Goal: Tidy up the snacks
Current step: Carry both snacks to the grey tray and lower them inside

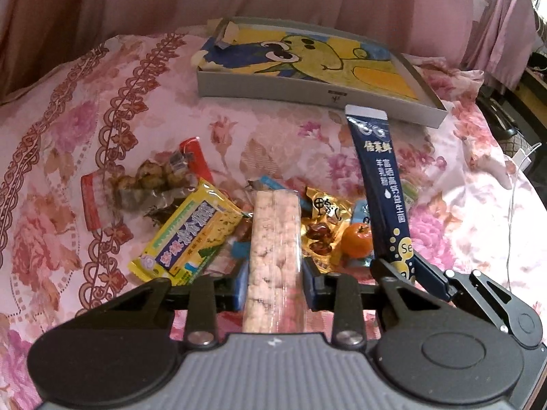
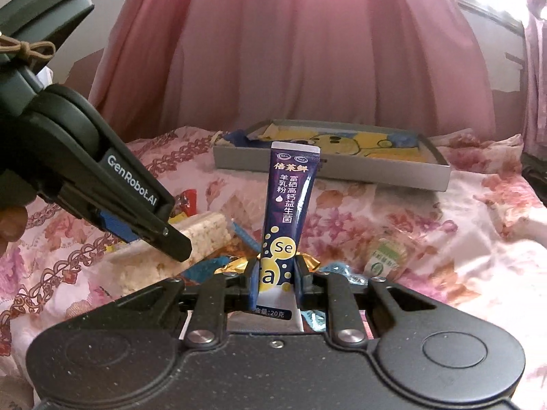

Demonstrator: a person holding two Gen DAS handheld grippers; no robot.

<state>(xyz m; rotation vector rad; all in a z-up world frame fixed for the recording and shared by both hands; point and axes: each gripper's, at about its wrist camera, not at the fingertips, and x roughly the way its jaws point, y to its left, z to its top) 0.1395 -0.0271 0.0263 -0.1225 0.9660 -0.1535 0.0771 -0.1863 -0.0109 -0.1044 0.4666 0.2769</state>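
My left gripper point(image 1: 275, 282) is shut on a pale puffed-rice bar point(image 1: 273, 239) in clear wrap, which points forward over the snack pile. My right gripper point(image 2: 277, 273) is shut on the lower end of a dark blue stick sachet point(image 2: 290, 198), holding it upright. In the left wrist view this sachet point(image 1: 379, 177) stands just right of the rice bar, with the right gripper point(image 1: 401, 266) beside mine. The right wrist view shows the rice bar point(image 2: 208, 229) at the left. A shallow grey box point(image 1: 307, 92) lined with a cartoon drawing lies beyond the pile, seen also as the box point(image 2: 328, 171).
Loose snacks lie on the pink floral bedspread point(image 1: 68, 171): a yellow-green packet point(image 1: 191, 235), a clear pack of brown eggs point(image 1: 147, 184), a gold packet of dates point(image 1: 324, 225), an orange round candy point(image 1: 357, 239) and a green-labelled packet point(image 2: 386, 259). Pink curtains point(image 2: 307, 51) hang behind.
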